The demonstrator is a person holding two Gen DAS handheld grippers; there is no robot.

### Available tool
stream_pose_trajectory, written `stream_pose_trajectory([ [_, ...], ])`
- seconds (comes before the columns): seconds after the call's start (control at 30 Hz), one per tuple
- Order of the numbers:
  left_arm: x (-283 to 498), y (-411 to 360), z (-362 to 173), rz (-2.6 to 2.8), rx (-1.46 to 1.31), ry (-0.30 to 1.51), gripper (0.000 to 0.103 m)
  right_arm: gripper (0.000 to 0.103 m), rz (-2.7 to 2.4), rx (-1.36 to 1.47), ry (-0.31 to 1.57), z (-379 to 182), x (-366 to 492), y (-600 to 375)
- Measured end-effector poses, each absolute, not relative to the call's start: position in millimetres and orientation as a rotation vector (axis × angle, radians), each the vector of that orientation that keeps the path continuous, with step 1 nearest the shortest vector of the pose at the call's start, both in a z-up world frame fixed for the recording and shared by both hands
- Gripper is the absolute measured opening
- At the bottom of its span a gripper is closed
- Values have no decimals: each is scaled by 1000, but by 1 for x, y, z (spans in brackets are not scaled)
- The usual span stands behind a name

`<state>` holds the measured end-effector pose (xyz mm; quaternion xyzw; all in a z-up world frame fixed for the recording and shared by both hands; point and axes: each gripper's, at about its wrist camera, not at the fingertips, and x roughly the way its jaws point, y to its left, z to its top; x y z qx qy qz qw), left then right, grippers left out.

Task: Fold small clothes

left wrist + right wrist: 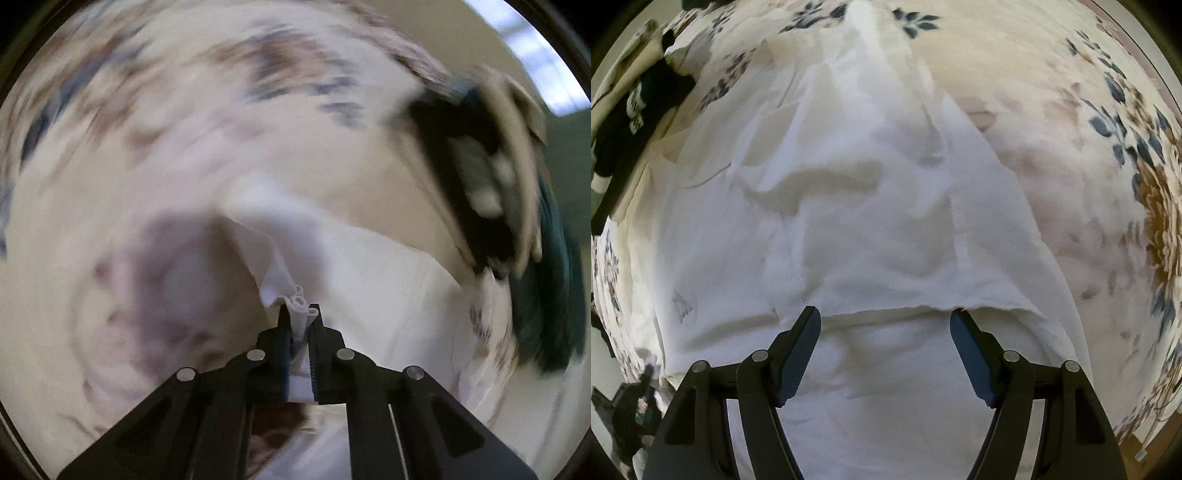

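Folding was under way: my left gripper [300,314] pinched a bunched hem of the white cloth [871,206] on the floral sheet [1071,155]. My right gripper [885,325], wide and empty, hovered above the near edge; I judged it should grip there next.

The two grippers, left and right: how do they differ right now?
The left gripper is shut, pinching a bunched hem of the white garment; the right gripper stands wide open, holding nothing. The left view is smeared with blur; the right view is fairly sharp, its gripper poised over the garment's edge. Both have black fingers with blue pads over the floral sheet.
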<state>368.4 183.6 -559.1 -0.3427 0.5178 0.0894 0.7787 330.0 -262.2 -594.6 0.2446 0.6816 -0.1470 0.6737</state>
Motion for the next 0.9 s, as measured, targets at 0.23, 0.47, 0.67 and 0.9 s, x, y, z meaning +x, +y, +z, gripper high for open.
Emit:
stream_pose_trajectory([
  [0.23,400,39,-496,-120,-184,1068,6,74,-359,635,1513,-581,311,-294],
  [0.47,375,-60,-539,-243,52,1228,12,75,-385,685,1509,-559,300,-319],
  [0.67,335,-22,-533,-140,-23,1272,95,74,-259,707,1514,-538,324,-340],
  [0.9,354,42,-559,90,-113,1327,95,74,102,601,1563,-532,417,-283],
])
